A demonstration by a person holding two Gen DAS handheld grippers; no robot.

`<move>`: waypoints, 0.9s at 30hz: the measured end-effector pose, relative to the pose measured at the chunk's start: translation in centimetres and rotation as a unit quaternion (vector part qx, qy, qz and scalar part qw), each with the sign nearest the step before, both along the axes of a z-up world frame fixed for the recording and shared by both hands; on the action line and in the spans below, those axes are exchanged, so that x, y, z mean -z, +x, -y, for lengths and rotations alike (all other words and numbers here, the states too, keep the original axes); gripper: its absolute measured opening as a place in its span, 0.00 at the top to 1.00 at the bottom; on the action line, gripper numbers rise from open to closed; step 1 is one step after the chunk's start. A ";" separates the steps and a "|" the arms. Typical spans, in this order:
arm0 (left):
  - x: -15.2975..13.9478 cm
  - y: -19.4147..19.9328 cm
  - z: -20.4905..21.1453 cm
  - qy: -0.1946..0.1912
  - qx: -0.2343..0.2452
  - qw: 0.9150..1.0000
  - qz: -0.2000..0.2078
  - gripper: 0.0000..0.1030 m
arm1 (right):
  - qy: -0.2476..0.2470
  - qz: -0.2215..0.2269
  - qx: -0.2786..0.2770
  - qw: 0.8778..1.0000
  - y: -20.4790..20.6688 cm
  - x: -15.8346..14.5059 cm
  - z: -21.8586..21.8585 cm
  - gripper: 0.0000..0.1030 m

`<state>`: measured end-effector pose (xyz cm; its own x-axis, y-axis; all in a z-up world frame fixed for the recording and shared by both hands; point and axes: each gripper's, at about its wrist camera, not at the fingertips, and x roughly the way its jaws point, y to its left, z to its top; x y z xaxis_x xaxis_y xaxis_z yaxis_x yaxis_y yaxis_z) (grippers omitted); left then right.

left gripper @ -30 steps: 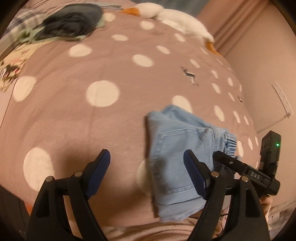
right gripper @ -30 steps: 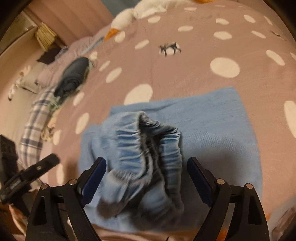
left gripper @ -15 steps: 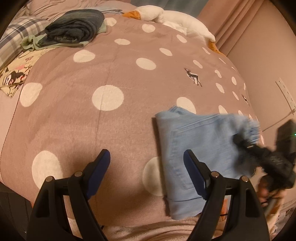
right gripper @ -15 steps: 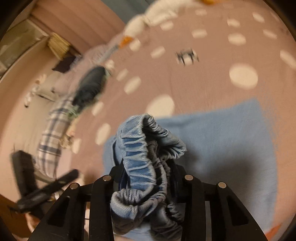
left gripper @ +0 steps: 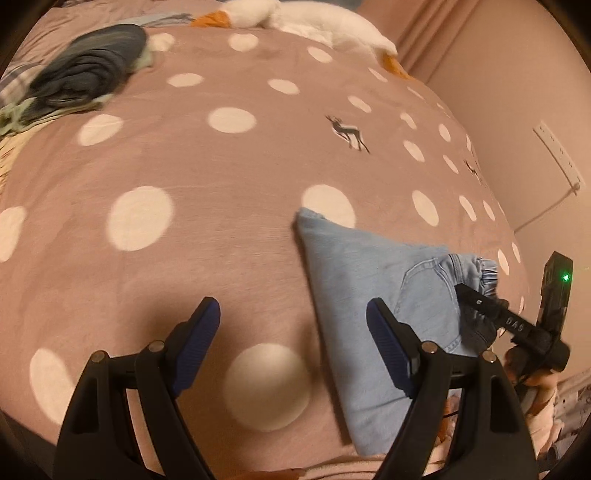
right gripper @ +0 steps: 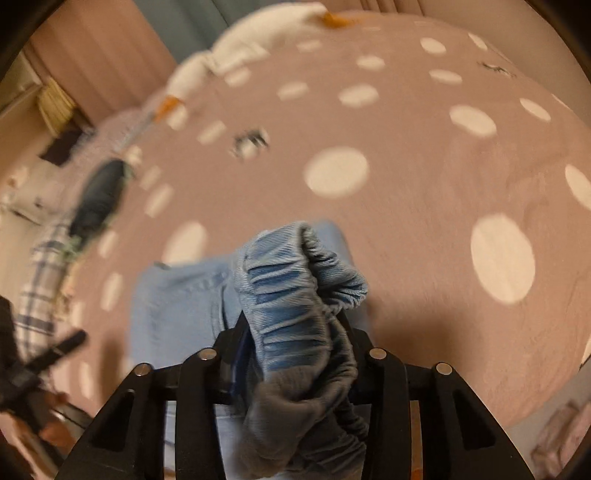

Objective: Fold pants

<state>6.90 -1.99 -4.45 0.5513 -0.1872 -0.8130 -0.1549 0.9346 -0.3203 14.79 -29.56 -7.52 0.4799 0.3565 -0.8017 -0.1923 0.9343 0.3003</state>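
On the bed (left gripper: 229, 236), which wears a dusty-pink cover dotted with pale circles and small deer prints, light-blue denim pants (left gripper: 373, 295) lie folded near the front edge, toward the right in the left wrist view. The left tongs (left gripper: 293, 332) hang over bare cover just left of the pants, jaws spread wide with nothing between them; the right blue pad overlaps the cloth in the picture, though whether it touches I cannot tell.

The right tongs (right gripper: 291, 343) have the gathered elastic waistband (right gripper: 295, 288) bunched between their jaws, the fabric rising up in a thick ruffled loop that blocks most of the near view. These jaws have just eased a little wider after closing, yet the bunched waistband fills the gap and is gripped. From the left wrist view the same tongs appear at the right edge, a hand (left gripper: 532, 373) around their handle and a green light glowing on the body.

Farther back, a pile of dark clothes (left gripper: 88, 74) sits near the left corner, beside plaid fabric (right gripper: 40, 291). A white plush goose (left gripper: 314, 18) with an orange beak stretches along the far edge. A pink wall (left gripper: 509, 110) with a white socket strip (left gripper: 557, 155) stands to the right.
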 end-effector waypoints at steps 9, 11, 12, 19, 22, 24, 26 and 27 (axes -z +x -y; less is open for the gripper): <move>4.0 3.4 2.6 -0.031 0.056 0.996 -0.065 0.21 | -0.024 0.006 0.026 0.999 -0.4 -0.7 0.3 0.27; 5.0 3.1 3.1 -0.043 0.069 0.994 -0.077 0.19 | -0.023 0.003 0.031 0.999 -0.3 -0.3 0.6 0.22; 5.0 2.7 3.5 -0.030 0.074 0.995 -0.066 0.18 | -0.019 0.000 0.035 0.999 -0.4 -0.1 0.9 0.21; 5.5 1.3 4.6 -0.012 0.090 0.994 -0.064 0.09 | 0.017 -0.015 0.046 0.999 -0.4 0.7 1.5 0.20; 5.6 1.0 4.3 -0.021 0.088 0.994 -0.059 0.08 | 0.027 -0.020 0.050 0.998 -0.6 0.9 1.8 0.19; 5.6 0.9 4.4 -0.023 0.091 0.994 -0.051 0.05 | 0.030 -0.022 0.052 0.998 -0.7 1.0 1.8 0.18; 5.7 0.8 4.7 -0.017 0.094 0.994 -0.048 0.05 | 0.031 -0.022 0.052 0.998 -0.9 1.0 1.9 0.18; 5.7 0.7 4.8 -0.016 0.093 0.994 -0.048 0.04 | 0.030 -0.023 0.051 0.998 -0.9 1.0 1.9 0.18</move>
<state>7.60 -6.75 -10.11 0.4251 -0.3045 -0.8524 -0.0120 0.9398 -0.3416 13.90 -31.42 -8.55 0.4795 0.3556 -0.8023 -0.0811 0.9283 0.3630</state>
